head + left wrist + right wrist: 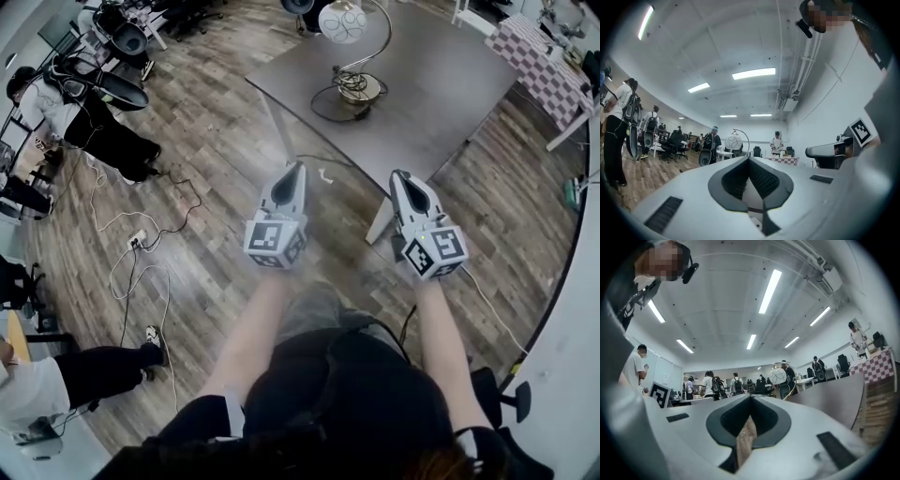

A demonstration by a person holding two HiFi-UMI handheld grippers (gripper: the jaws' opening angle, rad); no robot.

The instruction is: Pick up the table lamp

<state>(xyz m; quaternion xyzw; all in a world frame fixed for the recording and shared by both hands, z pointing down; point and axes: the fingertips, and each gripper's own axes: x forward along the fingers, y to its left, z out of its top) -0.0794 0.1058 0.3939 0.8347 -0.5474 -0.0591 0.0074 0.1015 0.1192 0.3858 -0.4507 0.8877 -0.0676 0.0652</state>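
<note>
The table lamp stands on a grey table (441, 84) ahead of me: a white globe shade (342, 21) on a curved metal stem over a round base (359, 89) with coiled cord. My left gripper (297, 169) and right gripper (399, 176) are held level side by side, short of the table's near corner and well apart from the lamp. Both have their jaws closed with nothing between them. The lamp (734, 142) shows small and far beyond the closed left gripper (750, 159). In the right gripper view the globe (778, 376) sits past the closed right gripper (751, 397).
A checkered table (544, 66) stands at the far right. People (84, 103) and office chairs (127, 37) occupy the left side. Cables and a power strip (139, 240) lie on the wooden floor. A white table leg (380, 223) slants down near my right gripper.
</note>
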